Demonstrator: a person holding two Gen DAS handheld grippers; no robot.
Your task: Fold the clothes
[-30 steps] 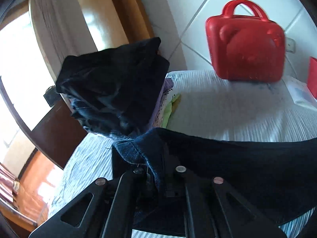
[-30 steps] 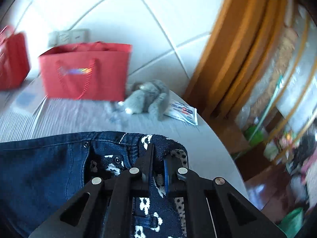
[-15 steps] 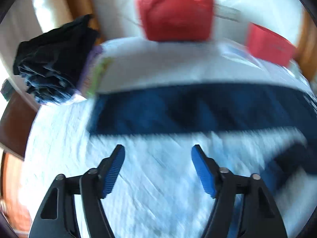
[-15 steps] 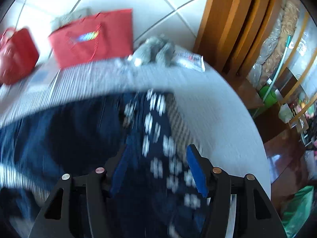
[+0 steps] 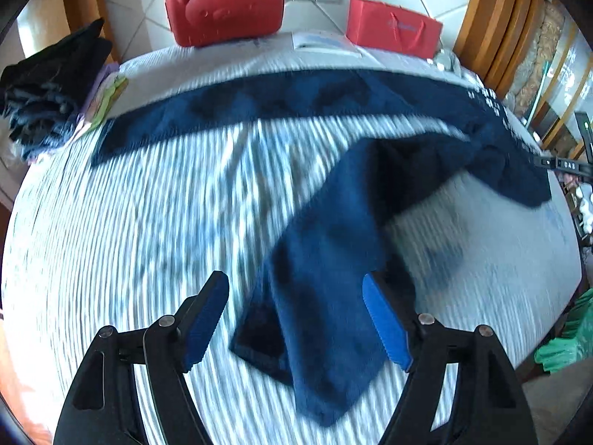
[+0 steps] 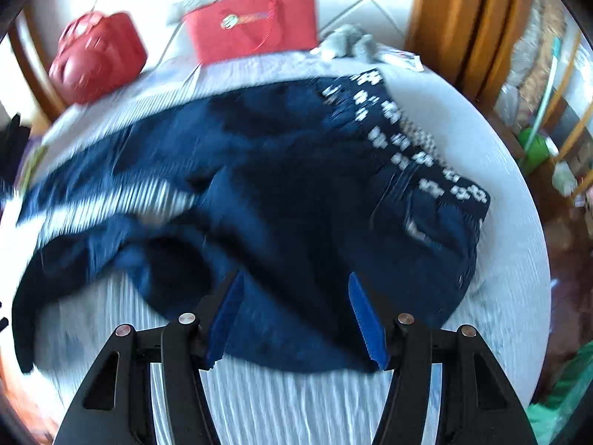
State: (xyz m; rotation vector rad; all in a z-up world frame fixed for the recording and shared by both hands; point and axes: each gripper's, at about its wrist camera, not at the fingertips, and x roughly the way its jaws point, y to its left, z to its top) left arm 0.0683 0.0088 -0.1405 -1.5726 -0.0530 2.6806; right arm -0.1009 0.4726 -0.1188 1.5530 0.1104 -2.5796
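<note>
Jeans (image 5: 326,296) lie spread on the bed (image 5: 148,222); both hand-held grippers gape wide, empty.

Daylight fills the room, strong and cool. In the left wrist view the far left edge burns out to white, and the wooden frame (image 5: 493,26) at the upper right carries a warm shine. Both views smear with motion: the ribbed bedspread (image 5: 155,222) streaks into stripes, and the dark jeans (image 6: 296,193) lose their seams, the white waistband pattern at the right view's upper right doubled and soft. The red case (image 5: 226,0) at the top of the left view stays fairly crisp. Fisheye bending curves the bed into a dome, and black corners ring each frame.
</note>
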